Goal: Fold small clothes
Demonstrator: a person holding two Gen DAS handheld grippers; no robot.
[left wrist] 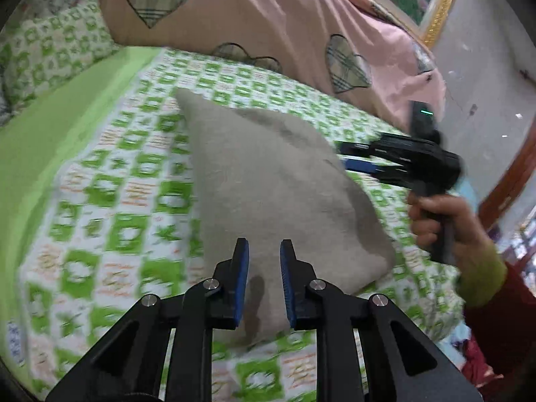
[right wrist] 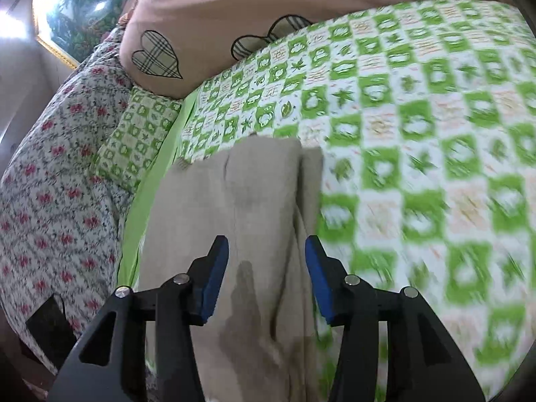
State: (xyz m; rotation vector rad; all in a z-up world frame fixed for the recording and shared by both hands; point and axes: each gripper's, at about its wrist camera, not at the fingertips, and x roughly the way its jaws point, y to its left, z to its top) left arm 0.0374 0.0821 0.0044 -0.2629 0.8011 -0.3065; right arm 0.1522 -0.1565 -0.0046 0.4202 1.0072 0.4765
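Note:
A small beige garment [left wrist: 268, 181] lies folded flat on the green-and-white checked bedsheet [left wrist: 110, 181]. My left gripper [left wrist: 264, 251] is open and empty, just above the garment's near edge. My right gripper [left wrist: 345, 157] reaches in from the right at the garment's far right edge. In the right wrist view the garment [right wrist: 254, 207] shows as a long folded strip with a layered fold along its right side. My right gripper [right wrist: 266, 251] is open over it, with nothing between the pads.
A pink quilt with plaid hearts [left wrist: 268, 20] is bunched at the head of the bed. A checked pillow [right wrist: 140, 140] and a floral quilt [right wrist: 57, 194] lie at the bed's side. A gold-framed picture [left wrist: 432, 6] hangs on the wall.

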